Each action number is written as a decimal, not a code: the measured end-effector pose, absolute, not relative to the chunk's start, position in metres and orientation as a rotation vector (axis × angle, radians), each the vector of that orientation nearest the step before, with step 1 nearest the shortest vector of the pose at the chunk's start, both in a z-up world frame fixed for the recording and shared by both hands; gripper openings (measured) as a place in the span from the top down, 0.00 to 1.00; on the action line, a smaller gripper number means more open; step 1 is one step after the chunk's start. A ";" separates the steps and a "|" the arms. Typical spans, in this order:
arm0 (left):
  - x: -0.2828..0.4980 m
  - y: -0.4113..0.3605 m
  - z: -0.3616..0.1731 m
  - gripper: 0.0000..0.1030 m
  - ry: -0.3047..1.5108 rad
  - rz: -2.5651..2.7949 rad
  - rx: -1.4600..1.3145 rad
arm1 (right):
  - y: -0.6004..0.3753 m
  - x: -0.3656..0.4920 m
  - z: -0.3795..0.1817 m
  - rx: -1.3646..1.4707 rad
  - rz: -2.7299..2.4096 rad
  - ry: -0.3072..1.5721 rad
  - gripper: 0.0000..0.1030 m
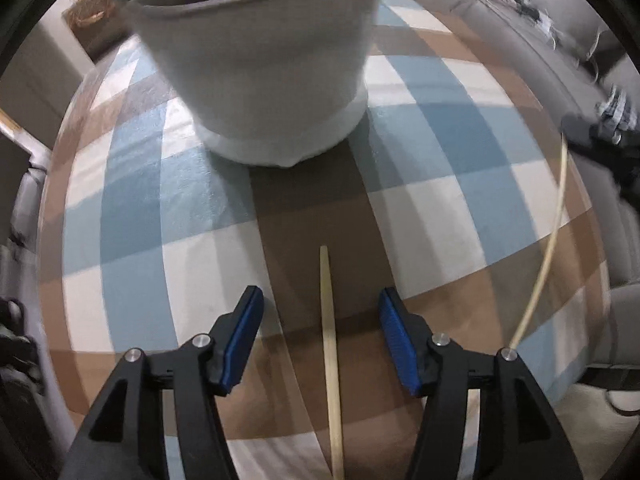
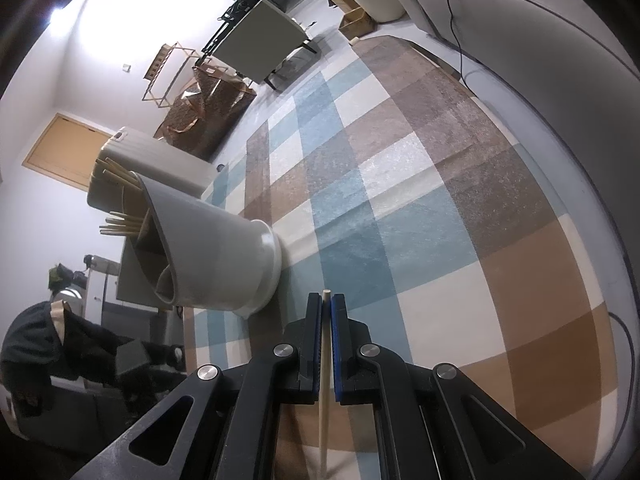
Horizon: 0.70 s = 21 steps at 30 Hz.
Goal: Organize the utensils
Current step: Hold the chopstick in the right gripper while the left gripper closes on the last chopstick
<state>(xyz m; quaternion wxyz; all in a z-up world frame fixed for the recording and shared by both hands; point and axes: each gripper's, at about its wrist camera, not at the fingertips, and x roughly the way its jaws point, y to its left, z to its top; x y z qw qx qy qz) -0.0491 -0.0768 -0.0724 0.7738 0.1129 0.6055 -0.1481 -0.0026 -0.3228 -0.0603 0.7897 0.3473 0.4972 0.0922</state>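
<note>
The left hand-held gripper (image 1: pixel 321 308) hangs low with its blue-padded fingers (image 1: pixel 244 340) spread wide, and a pale wooden chopstick (image 1: pixel 330 360) lies flat on the blue, white and brown checked cloth (image 1: pixel 160 264) right between them, touched by neither. Straight ahead, the tall grey plastic utensil holder (image 1: pixel 260 60) stands on the cloth, well apart from that stick.

Over on the other side, the right hand-held gripper (image 2: pixel 326 304) is pressed together on a second pale wooden chopstick (image 2: pixel 323 420), its tip just poking out past the pads. From that side you can see a bundle of wooden sticks (image 2: pixel 120 224) already standing in the holder (image 2: pixel 224 256), so a good part of the sorting looks done. Left to do, by my reckoning: the pinched stick has to go in, and the one on the cloth has to be picked up and follow.

Around the edges there's a grey sofa with loose cables (image 2: pixel 500 32) on it, some brown patterned bags (image 2: pixel 208 104), a wooden rack (image 2: pixel 168 68) and a grey chair (image 2: pixel 264 40). Nothing sits between either gripper and the holder; the likeliest snag is those sticks already inside crowding the opening.
</note>
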 end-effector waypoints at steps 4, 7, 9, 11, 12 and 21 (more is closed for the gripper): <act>-0.045 -0.090 -0.070 0.69 1.344 -0.357 0.255 | -0.322 -0.002 -0.059 0.744 0.199 1.067 0.96; -0.037 -0.094 -0.069 0.84 1.359 -0.347 0.241 | -0.322 -0.002 -0.059 0.743 0.198 1.069 0.96; -0.035 -0.087 -0.067 0.94 1.358 -0.333 0.214 | -0.323 -0.002 -0.060 0.747 0.195 1.070 0.96; -0.022 -0.092 -0.069 0.99 1.357 -0.329 0.192 | -0.324 -0.002 -0.060 0.747 0.192 1.070 0.96; -0.021 -0.090 -0.069 0.99 1.356 -0.332 0.182 | -0.324 -0.003 -0.060 0.745 0.190 1.071 0.96; -0.023 -0.076 -0.040 1.00 1.215 -0.312 0.161 | -0.312 -0.001 -0.055 0.683 0.199 1.063 0.96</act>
